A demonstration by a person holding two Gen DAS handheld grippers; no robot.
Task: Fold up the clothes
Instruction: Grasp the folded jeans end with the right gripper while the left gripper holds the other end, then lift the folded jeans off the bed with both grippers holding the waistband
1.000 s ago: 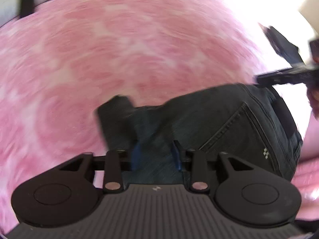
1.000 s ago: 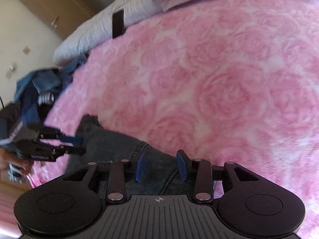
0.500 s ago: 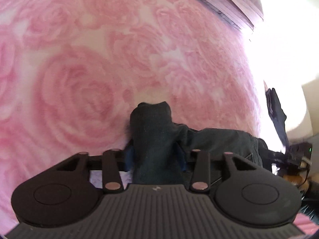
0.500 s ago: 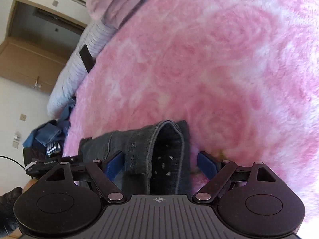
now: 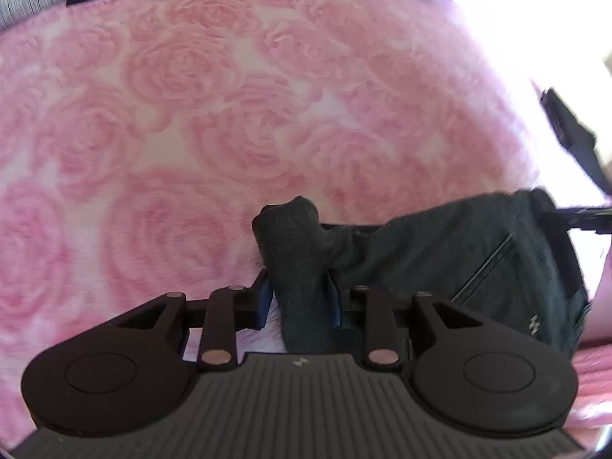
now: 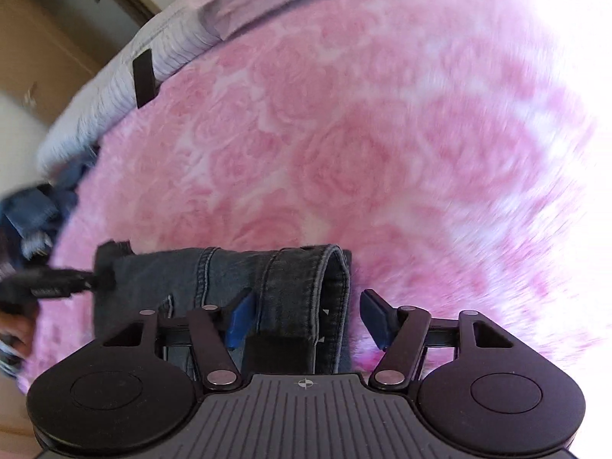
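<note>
Dark denim jeans (image 5: 451, 264) lie folded on a pink rose-patterned blanket (image 5: 191, 114). Left gripper (image 5: 298, 300): blue pads closed tight on a bunched fold of the jeans. Right gripper (image 6: 306, 315): jaws spread wide around the waistband end, not clamping it. A heap of blue clothes (image 6: 38, 206) sits at the blanket's edge.

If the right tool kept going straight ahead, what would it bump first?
The jeans. Their thick folded edge already sits between the right tool's open jaws, so it would push into that first. Beyond lies the pink blanket, though depth is hard to judge.
</note>
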